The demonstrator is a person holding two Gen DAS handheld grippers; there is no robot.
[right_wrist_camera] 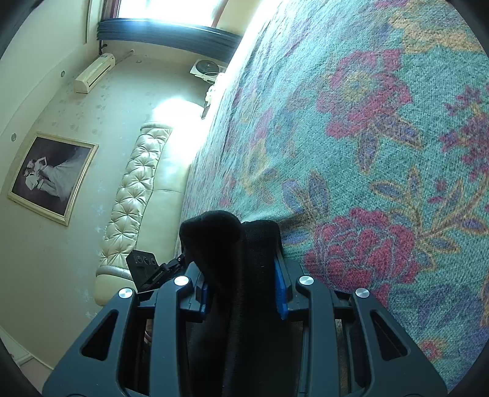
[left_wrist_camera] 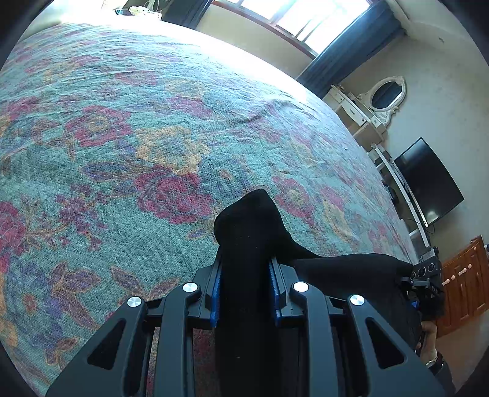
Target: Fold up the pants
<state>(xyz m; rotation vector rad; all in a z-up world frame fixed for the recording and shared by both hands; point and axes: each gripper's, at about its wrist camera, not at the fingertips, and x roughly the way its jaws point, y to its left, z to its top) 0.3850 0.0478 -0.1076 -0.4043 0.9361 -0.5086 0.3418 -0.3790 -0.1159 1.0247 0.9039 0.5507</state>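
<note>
Black pants point(left_wrist_camera: 247, 223) bulge up between the blue pads of my left gripper point(left_wrist_camera: 246, 287), which is shut on a thick fold of the cloth. From there the fabric runs right point(left_wrist_camera: 351, 268) toward the other gripper's black body point(left_wrist_camera: 426, 274) and a hand point(left_wrist_camera: 428, 339) at the frame's edge. In the right wrist view my right gripper point(right_wrist_camera: 243, 290) is shut on another bunch of the black pants point(right_wrist_camera: 220, 235), which stick out past its fingertips. The left gripper's body point(right_wrist_camera: 146, 270) shows just to the left. Both hold the cloth above the floral bedspread point(left_wrist_camera: 137, 137).
The teal bedspread with red and yellow flowers point(right_wrist_camera: 366, 137) covers a wide bed. A tufted cream headboard point(right_wrist_camera: 134, 195) and framed picture point(right_wrist_camera: 49, 177) stand beyond it. A dark TV point(left_wrist_camera: 428, 183), white dresser with mirror point(left_wrist_camera: 385, 94), wooden cabinet point(left_wrist_camera: 464, 281) and curtained window point(left_wrist_camera: 305, 21) line the walls.
</note>
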